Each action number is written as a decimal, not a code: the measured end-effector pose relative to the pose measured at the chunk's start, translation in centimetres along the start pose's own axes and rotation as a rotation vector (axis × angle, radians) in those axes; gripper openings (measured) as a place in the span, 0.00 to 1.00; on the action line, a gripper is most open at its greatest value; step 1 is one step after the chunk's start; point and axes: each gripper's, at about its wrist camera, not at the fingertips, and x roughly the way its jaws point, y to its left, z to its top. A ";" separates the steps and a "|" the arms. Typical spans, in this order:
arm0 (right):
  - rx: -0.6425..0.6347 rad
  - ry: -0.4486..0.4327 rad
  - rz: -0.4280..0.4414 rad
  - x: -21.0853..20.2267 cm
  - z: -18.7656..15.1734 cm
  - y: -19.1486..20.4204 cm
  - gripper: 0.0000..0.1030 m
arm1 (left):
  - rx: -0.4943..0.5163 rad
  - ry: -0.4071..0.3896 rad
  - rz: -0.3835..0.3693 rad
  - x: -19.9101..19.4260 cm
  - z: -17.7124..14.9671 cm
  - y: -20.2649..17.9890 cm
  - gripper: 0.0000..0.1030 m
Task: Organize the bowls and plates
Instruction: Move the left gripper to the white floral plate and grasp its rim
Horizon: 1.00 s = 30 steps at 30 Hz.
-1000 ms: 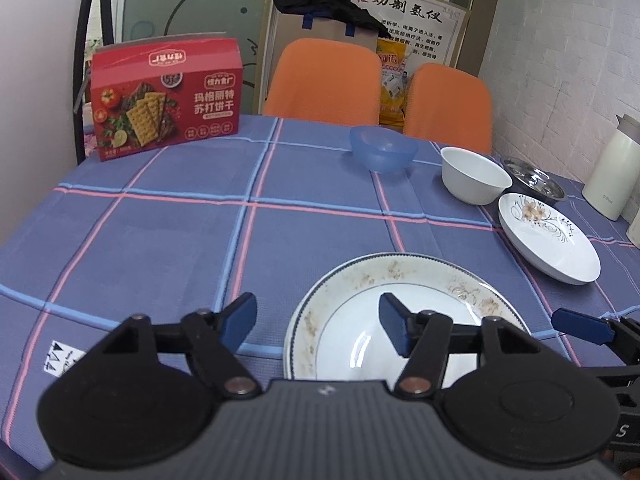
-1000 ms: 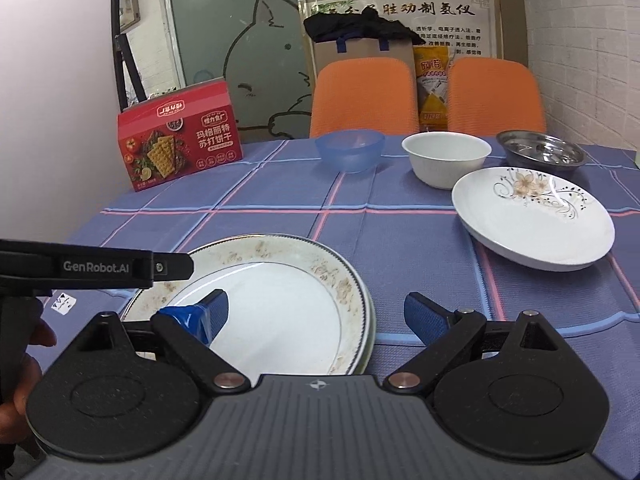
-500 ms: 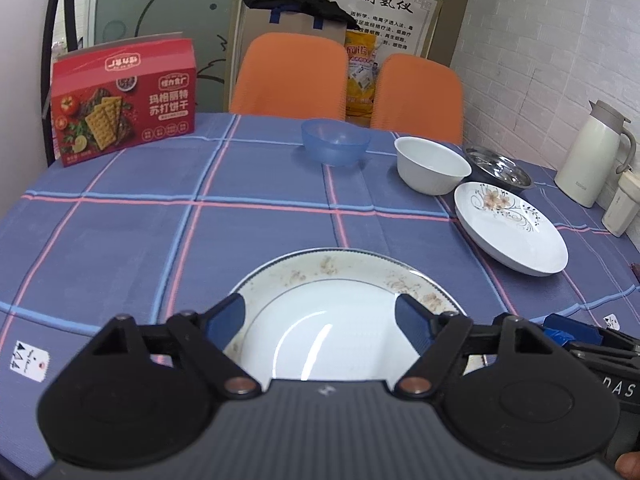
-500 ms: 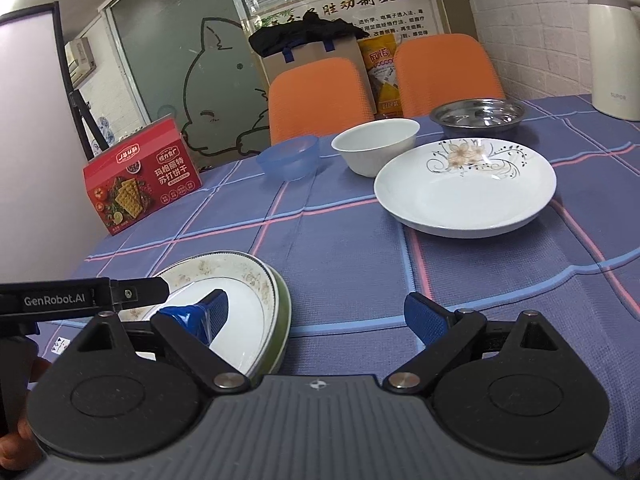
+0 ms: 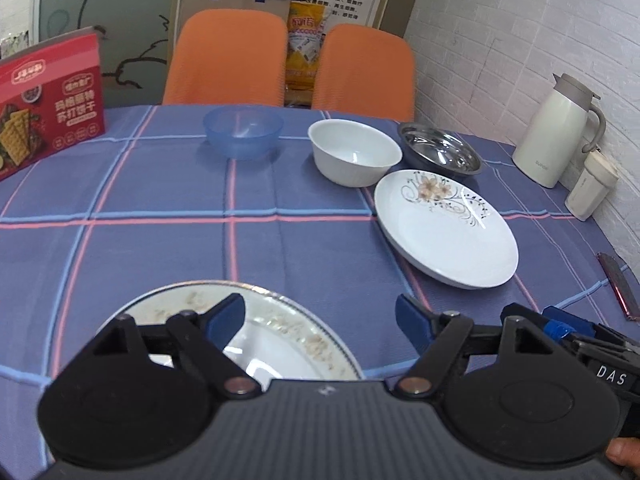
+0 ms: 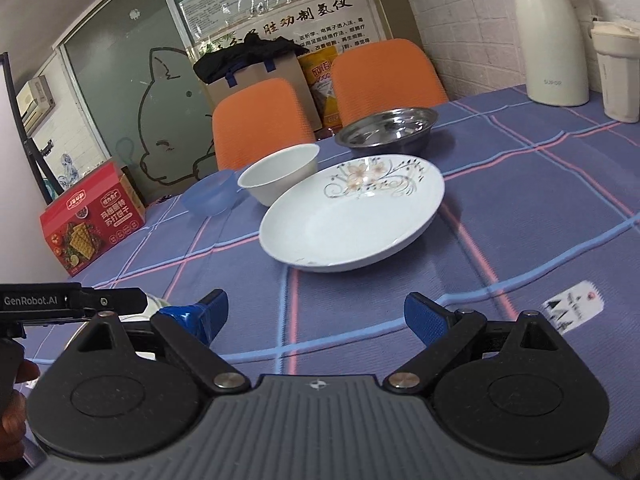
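Observation:
A gold-rimmed plate (image 5: 280, 320) lies on the near part of the table, under my open, empty left gripper (image 5: 320, 318), whose left finger is over it. A white flower-patterned plate (image 5: 444, 228) lies ahead to the right, and also shows in the right wrist view (image 6: 352, 216). Behind it stand a white bowl (image 5: 354, 152), a steel bowl (image 5: 438, 150) and a blue plastic bowl (image 5: 243, 130). My right gripper (image 6: 316, 316) is open and empty, low over the cloth in front of the flower plate. The gold-rimmed plate is mostly hidden at its left.
The table has a blue checked cloth (image 5: 160, 220). A red cracker box (image 5: 48, 104) stands at the back left. A cream thermos (image 5: 556, 132) and a small cup (image 5: 592, 188) stand by the right wall. Two orange chairs (image 5: 228, 60) are behind the table.
Both grippers have swung to the right. The gold-rimmed plate has slid to the left in both views, and the flower plate now sits centred ahead of my right gripper. Both stay open.

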 end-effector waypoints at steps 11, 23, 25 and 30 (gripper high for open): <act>-0.112 0.085 -0.092 5.8 6.0 -4.8 0.80 | -0.006 0.136 -0.048 9.0 7.1 -3.4 0.90; -0.170 0.187 -0.082 11.0 7.1 -5.2 0.80 | -0.013 0.218 -0.029 14.9 8.4 -3.9 0.90; -0.185 0.185 -0.079 11.3 7.1 -4.9 0.80 | -0.017 0.220 -0.030 15.3 8.3 -4.0 0.90; -0.203 0.187 -0.068 11.7 7.2 -4.1 0.80 | -0.019 0.222 -0.045 16.0 8.2 -4.5 0.85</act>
